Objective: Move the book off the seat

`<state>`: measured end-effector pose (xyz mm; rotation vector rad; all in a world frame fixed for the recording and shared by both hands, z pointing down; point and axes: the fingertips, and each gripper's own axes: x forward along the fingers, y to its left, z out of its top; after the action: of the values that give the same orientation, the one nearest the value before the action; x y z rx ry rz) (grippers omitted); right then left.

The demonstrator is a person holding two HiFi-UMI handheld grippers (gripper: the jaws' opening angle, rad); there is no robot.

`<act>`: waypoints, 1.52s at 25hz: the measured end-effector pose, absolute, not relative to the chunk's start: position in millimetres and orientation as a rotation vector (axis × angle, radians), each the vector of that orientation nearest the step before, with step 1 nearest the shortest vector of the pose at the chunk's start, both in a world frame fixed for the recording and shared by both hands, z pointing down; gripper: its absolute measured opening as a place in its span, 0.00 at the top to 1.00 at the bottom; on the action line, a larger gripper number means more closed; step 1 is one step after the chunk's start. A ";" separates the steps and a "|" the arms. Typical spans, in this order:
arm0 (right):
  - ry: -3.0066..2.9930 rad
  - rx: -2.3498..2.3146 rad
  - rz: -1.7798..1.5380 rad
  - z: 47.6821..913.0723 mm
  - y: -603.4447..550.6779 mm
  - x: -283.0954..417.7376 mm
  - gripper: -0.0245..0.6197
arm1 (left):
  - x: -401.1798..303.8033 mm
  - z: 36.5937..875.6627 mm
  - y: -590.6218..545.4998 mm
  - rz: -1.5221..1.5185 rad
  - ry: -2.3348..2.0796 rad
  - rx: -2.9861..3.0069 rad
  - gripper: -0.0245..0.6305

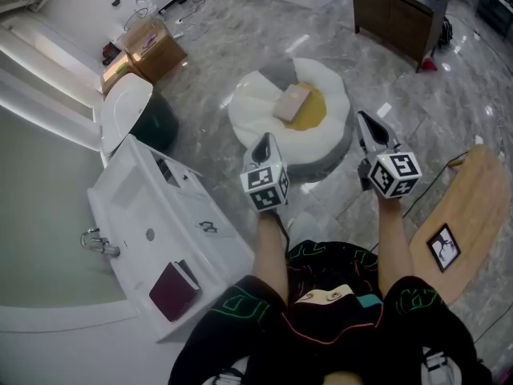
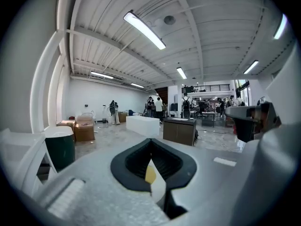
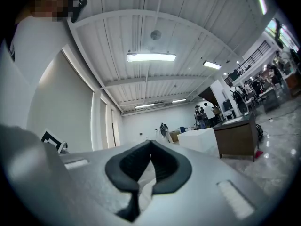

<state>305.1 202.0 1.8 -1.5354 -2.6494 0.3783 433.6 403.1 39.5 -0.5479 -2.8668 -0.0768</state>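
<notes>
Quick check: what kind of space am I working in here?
Probably a large open hall, more showroom than home: polished stone floor, high ribbed ceiling with strip lights, a freestanding sink counter, and cardboard boxes.

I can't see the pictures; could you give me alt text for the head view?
Seen from above, a person holds the left gripper and right gripper, both shut, toward a round white seat with a yellow middle, where a tan book lies flat. A white sink counter stands at the left.
</notes>
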 end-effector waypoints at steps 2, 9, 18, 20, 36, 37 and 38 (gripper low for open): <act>-2.631 -1.548 0.382 8.5 211.9 305.5 0.96 | 431.6 48.1 404.4 -0.047 -2.861 -0.542 0.95; -2.550 -1.492 0.331 50.8 238.1 278.9 0.96 | 409.0 83.3 424.9 -0.114 -2.791 -0.556 0.95; -2.581 -1.383 0.137 85.3 282.0 212.1 0.96 | 366.4 153.2 496.7 -0.238 -2.643 -0.620 0.95; -2.555 -1.360 0.141 98.5 298.8 193.7 0.96 | 340.7 165.2 502.9 -0.243 -2.628 -0.570 0.95; -2.425 -1.383 0.036 124.1 452.6 71.5 0.96 | 178.4 209.1 614.7 -0.346 -2.576 -0.441 0.95; -2.434 -1.376 0.035 122.2 453.5 61.2 0.96 | 166.7 207.6 617.4 -0.349 -2.588 -0.438 0.95; -2.441 -1.372 0.035 120.6 454.7 51.8 0.96 | 156.0 207.2 620.7 -0.347 -2.594 -0.437 0.95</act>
<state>51.8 454.7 120.6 -1.3719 -2.4411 0.0354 156.0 620.7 207.2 -0.4368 -2.5942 -0.3468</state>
